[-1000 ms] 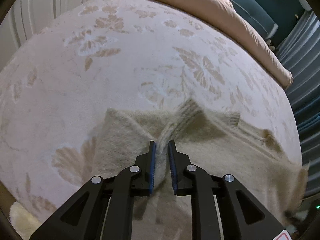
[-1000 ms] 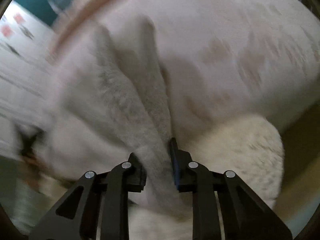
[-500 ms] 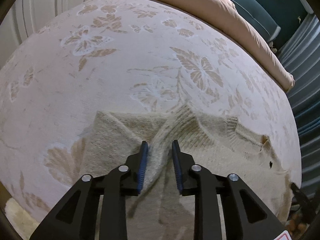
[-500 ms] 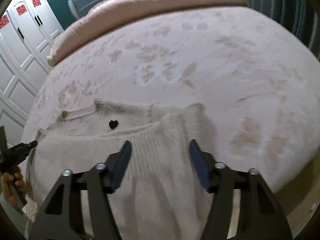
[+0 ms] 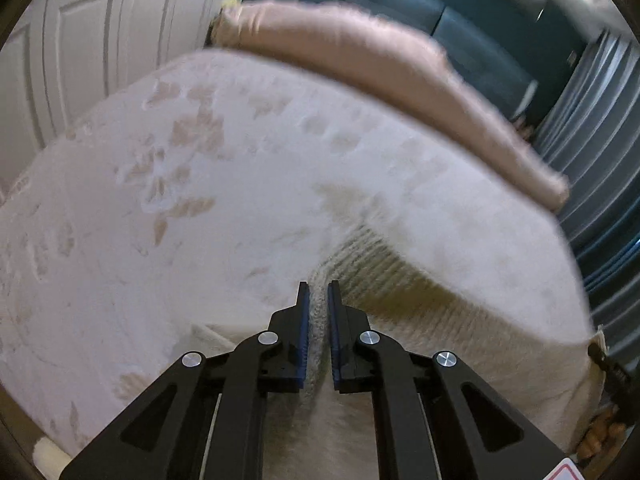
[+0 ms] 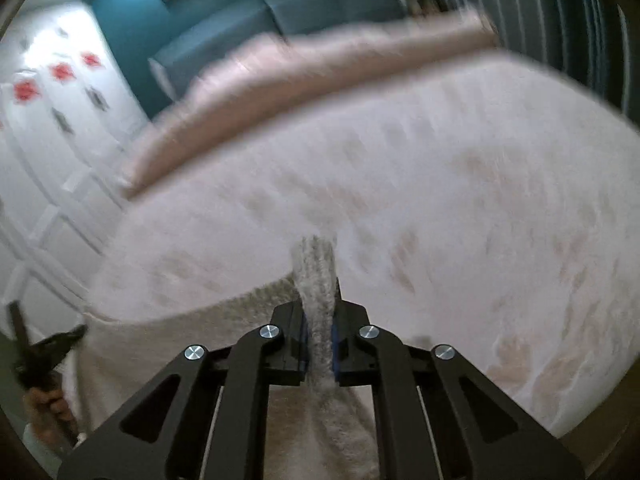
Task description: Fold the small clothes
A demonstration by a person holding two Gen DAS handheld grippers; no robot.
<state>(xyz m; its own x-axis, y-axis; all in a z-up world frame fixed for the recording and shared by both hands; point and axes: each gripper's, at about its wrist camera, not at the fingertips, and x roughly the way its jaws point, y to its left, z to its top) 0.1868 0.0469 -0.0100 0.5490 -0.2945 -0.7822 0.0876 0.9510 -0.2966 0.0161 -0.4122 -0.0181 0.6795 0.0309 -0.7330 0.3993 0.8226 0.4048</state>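
**A:** Start with what's nearest you. Your left gripper (image 5: pixel 318 300) has just closed, and its jaws now pinch a ridge of the cream sweater (image 5: pixel 420 300). Your right gripper (image 6: pixel 319 312) has just closed too, and a ribbed edge of the same sweater stands up between its jaws.

**B:** So where does the sweater sit?

**A:** It hangs from both pinches over the near part of the bed (image 5: pixel 200 200), stretched between your two hands. In the right view you can see the left gripper at the far left edge of the picture, holding the other end.

**B:** How do I do this fold well?

**A:** I'd judge you're carrying one edge over. Keep both hands level with each other and the knit taut between them, so the edge lands straight. Lower it flat before you let go; a thick knit like this likely bunches if dropped.

**B:** Anything you can't make out?

**A:** Plenty. Both views are blurred. The sweater's lower part runs under the grippers and out of frame, so I can't tell how it lies. Beyond it, the pink rolled blanket (image 5: pixel 380 64) and the white doors (image 5: pixel 100 40) are clear enough.
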